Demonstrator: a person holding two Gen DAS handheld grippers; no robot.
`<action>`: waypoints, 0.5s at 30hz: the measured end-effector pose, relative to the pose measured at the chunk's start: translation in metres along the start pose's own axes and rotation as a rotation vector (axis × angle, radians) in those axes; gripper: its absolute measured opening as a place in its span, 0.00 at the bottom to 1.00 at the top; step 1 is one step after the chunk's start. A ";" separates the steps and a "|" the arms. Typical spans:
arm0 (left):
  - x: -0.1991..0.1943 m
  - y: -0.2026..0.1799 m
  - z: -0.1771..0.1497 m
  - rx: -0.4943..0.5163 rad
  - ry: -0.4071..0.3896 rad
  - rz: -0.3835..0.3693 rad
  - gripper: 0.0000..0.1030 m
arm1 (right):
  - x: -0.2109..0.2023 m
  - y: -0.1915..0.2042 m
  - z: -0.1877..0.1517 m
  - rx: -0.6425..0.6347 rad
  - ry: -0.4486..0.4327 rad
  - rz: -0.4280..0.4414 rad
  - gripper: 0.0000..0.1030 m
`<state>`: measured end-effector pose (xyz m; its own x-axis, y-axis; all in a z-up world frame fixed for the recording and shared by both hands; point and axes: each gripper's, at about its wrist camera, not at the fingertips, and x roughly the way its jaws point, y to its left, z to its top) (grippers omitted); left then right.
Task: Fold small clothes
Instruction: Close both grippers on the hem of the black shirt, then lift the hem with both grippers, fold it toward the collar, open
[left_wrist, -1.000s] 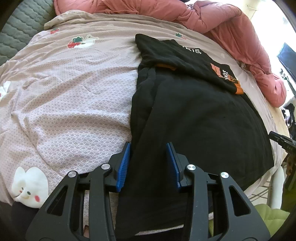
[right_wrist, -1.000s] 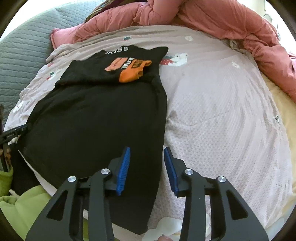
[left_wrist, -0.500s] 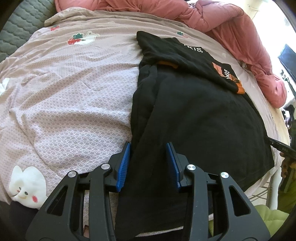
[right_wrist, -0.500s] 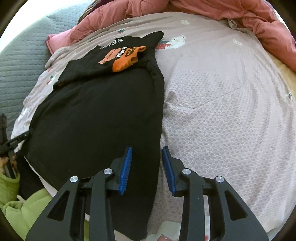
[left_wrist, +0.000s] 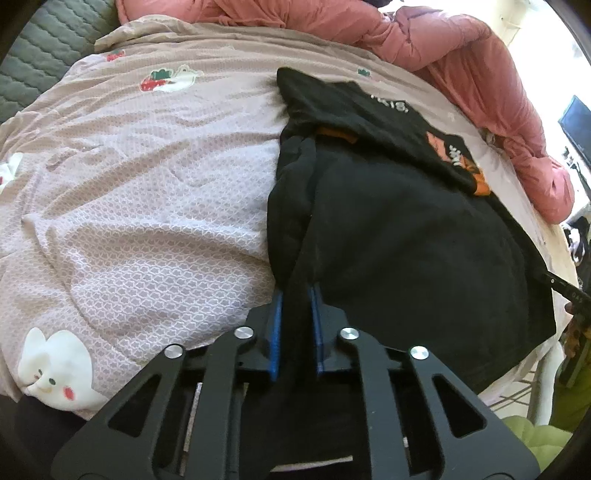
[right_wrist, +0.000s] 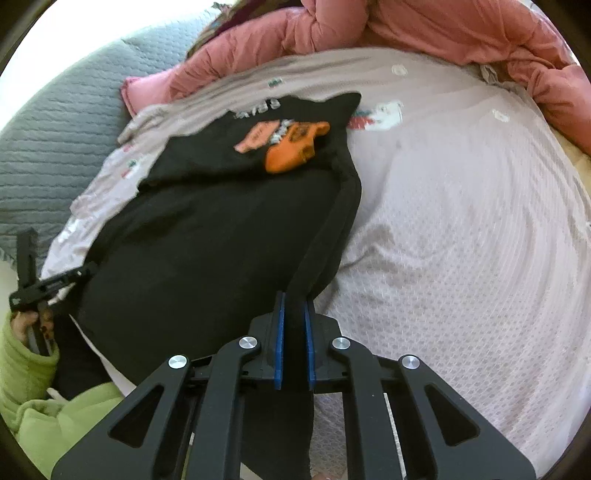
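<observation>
Shirt (left_wrist: 406, 240) lies flat on the bedsheet (left_wrist: 147, 206), stretching away ahead of both tools. I see my left gripper (left_wrist: 295, 295) just closed, pinching its near left edge; my right gripper (right_wrist: 293, 299) likewise clamps the near right edge.

A black T-shirt (left_wrist: 406, 236) lies flat ahead of the left gripper (left_wrist: 295, 295), far end folded back showing an orange print (right_wrist: 291, 147); its near corners are pinched up between each gripper's pads.
</observation>
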<state>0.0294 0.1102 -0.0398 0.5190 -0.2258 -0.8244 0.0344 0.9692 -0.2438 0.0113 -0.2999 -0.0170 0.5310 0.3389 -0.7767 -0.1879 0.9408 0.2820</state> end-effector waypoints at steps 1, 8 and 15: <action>-0.003 -0.001 0.001 -0.003 -0.009 -0.003 0.05 | -0.003 0.000 0.002 0.001 -0.012 0.007 0.08; -0.028 -0.004 0.016 -0.015 -0.084 -0.028 0.05 | -0.024 -0.001 0.014 0.000 -0.101 0.026 0.08; -0.033 -0.002 0.039 -0.059 -0.116 -0.036 0.05 | -0.030 -0.005 0.035 0.007 -0.179 0.049 0.08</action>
<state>0.0461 0.1197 0.0076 0.6140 -0.2444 -0.7505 0.0067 0.9524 -0.3047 0.0253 -0.3152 0.0243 0.6597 0.3780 -0.6496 -0.2116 0.9228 0.3220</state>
